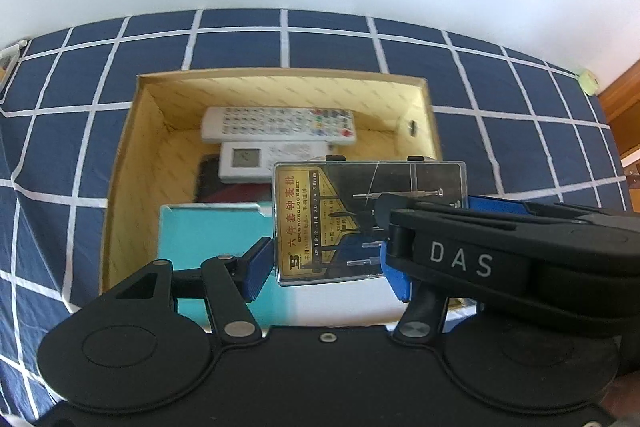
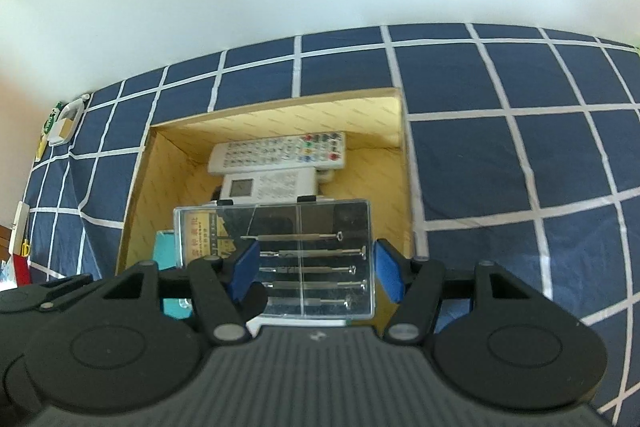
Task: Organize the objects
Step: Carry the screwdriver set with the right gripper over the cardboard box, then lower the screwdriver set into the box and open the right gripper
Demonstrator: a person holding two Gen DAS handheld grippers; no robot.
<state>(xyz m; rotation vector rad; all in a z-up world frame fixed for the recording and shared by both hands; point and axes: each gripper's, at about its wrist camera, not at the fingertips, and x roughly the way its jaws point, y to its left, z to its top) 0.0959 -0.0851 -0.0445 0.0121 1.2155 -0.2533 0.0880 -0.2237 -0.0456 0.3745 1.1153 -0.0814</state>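
Note:
A clear plastic screwdriver-set case (image 1: 360, 219) with a gold label is held over the open cardboard box (image 1: 132, 147). In the left wrist view my left gripper (image 1: 326, 269) has its blue pads on both sides of the case's near end. My right gripper (image 2: 316, 273) comes in from the right and also has the case (image 2: 288, 259) between its pads, one pad lying over the lid. The box (image 2: 140, 179) holds a white remote (image 1: 276, 125), a second white remote with a screen (image 1: 264, 161), a dark item (image 1: 208, 179) and a teal box (image 1: 212, 239).
The box sits on a navy cloth with a white grid (image 1: 520, 131). A white wall stands behind it. Small items lie at the far left edge of the cloth (image 2: 64, 123). A wooden edge (image 1: 624, 99) shows at the far right.

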